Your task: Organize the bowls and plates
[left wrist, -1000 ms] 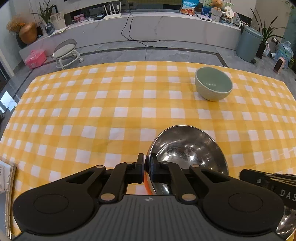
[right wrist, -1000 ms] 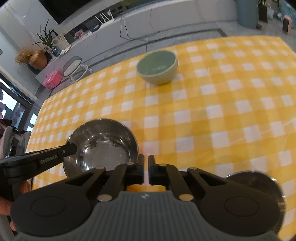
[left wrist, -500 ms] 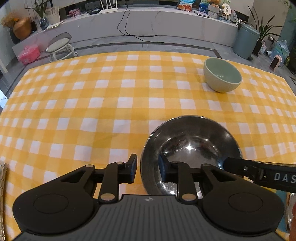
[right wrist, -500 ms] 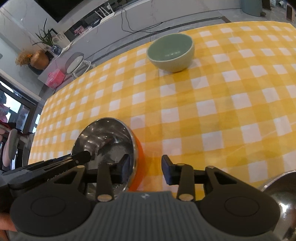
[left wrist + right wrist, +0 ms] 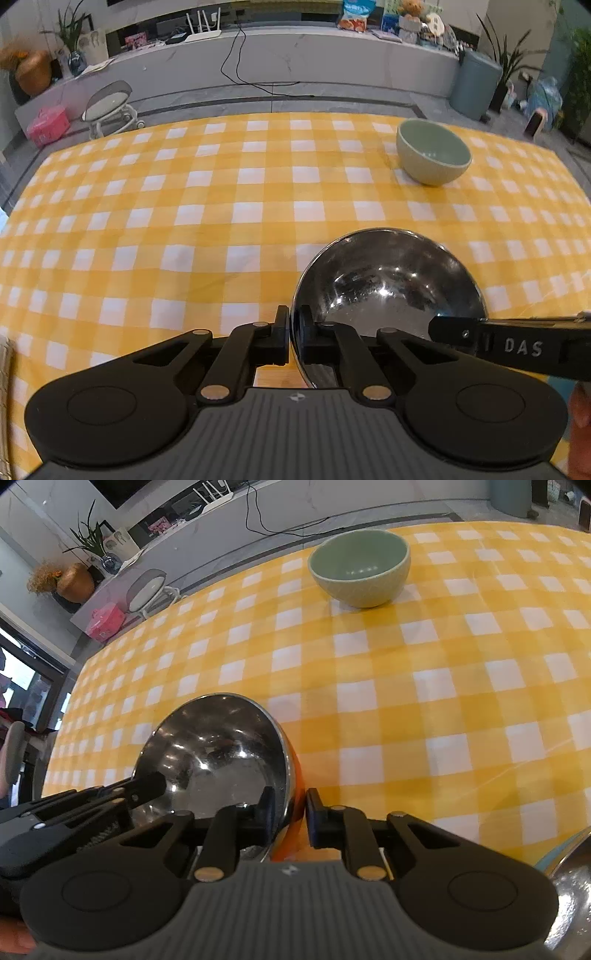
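Both grippers' fingers, apart a moment ago, have just closed and now clamp opposite rims of the steel bowl (image 5: 388, 280), the left gripper (image 5: 293, 338) on the near-left edge and the right gripper (image 5: 297, 818) seemingly on the orange-sided right edge, so lifting it toward the green bowl (image 5: 432, 157) looks next.

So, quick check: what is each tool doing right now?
Left tool: jaws just closed, shut on the steel bowl rim.
Right tool: jaws just closed, shut on the same bowl's opposite rim.

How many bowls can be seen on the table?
3: a green bowl far across the cloth, a steel bowl near the grippers, and part of another steel bowl at the right edge.
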`<action>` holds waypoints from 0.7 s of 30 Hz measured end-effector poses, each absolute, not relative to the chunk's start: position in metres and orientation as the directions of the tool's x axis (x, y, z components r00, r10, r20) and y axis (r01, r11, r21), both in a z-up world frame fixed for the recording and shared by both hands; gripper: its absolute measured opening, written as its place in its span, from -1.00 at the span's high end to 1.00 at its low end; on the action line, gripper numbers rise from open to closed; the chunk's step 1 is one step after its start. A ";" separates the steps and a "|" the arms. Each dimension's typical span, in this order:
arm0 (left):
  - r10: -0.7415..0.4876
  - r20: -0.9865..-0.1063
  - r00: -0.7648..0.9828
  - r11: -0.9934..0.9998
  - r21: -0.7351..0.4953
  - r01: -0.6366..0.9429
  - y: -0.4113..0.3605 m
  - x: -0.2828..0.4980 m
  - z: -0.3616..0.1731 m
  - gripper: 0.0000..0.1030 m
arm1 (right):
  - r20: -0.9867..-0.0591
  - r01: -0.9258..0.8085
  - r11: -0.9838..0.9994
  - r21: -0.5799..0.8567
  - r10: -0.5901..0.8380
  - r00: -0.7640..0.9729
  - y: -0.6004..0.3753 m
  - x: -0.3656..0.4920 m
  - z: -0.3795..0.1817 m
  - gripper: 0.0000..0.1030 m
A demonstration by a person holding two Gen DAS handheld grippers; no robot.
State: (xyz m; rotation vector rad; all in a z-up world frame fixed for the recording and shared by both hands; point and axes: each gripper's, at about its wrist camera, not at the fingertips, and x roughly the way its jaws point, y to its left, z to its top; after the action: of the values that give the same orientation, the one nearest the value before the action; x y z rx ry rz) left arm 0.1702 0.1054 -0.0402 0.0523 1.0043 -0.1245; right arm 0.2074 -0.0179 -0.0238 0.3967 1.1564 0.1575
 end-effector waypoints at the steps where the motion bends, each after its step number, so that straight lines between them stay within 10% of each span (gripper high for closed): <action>1: -0.081 -0.842 0.533 0.992 -0.015 0.126 0.106 0.170 -0.039 0.92 | -0.860 0.081 0.923 0.377 0.316 0.401 -0.017 0.207 -0.023 0.74; 21: -0.136 -0.797 0.588 0.985 -0.048 0.163 0.070 0.112 0.031 0.93 | -0.839 0.044 0.912 0.407 0.354 0.414 -0.058 0.161 0.040 0.81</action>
State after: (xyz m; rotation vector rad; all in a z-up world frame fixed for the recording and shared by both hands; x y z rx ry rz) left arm 0.1123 0.0704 0.0306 0.0308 0.9257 -0.1741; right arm 0.1607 -0.0581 0.0396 0.3972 1.1348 0.2015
